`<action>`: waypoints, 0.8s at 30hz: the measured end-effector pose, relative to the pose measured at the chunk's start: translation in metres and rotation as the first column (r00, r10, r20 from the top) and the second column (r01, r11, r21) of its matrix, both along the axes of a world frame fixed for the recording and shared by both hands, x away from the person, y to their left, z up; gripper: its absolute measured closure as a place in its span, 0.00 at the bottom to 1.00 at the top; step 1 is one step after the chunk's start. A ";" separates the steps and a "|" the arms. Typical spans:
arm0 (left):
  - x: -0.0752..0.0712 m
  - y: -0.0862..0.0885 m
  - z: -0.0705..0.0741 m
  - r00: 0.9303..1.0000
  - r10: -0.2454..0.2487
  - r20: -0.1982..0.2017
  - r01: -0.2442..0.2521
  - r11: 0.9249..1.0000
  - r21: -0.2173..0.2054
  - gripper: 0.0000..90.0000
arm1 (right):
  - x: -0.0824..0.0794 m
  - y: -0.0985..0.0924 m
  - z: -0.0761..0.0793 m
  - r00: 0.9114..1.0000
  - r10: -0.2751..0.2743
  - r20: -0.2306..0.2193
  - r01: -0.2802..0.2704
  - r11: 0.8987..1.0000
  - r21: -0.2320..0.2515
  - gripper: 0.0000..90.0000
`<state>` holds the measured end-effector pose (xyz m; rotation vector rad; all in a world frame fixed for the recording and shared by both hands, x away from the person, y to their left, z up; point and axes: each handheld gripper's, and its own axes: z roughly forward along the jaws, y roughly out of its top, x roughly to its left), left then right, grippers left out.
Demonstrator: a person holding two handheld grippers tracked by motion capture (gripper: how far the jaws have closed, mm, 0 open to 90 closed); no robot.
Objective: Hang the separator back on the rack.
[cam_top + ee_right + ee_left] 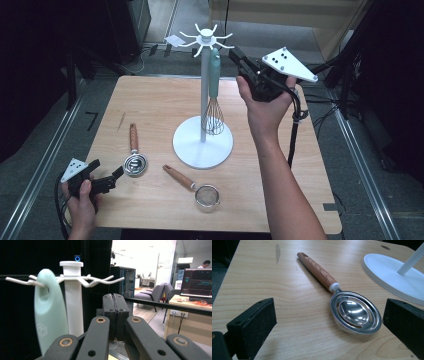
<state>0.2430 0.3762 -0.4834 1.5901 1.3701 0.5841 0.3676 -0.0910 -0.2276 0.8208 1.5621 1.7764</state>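
- Holding your right gripper [235,56] up beside the top of the white stand [203,142], you have its jaws pressed flat together with nothing between them; the right gripper view shows the two black pads [115,315] meeting face to face.
- That gripper sits just beside the whisk [214,95], close to its pale green handle but apart from it.
- The whisk hangs by the hole in its handle from one of the white hooks [18,281] at the head of the stand, wire end down over the round base.
- Your left gripper [119,173] rests low at the near left corner of the table [160,100], jaws spread wide and empty.
- Between those open jaws, ahead of them on the table, lies the metal scoop [354,312] with its wooden handle pointing away; neither pad touches it.
- A small strainer [206,195] with a wooden handle lies on the table in front of the stand's base, well apart from both grippers.
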 end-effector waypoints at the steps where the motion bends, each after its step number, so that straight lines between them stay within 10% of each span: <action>1: 0.000 0.000 0.000 1.000 0.001 0.000 -0.001 1.000 -0.003 0.00 | 0.001 -0.001 0.001 1.000 0.000 0.004 0.000 1.000 0.003 1.00; 24: 0.000 0.000 0.000 1.000 -0.002 -0.001 0.002 1.000 0.002 0.00 | -0.025 0.010 0.012 0.993 0.097 0.071 -0.094 0.995 -0.036 1.00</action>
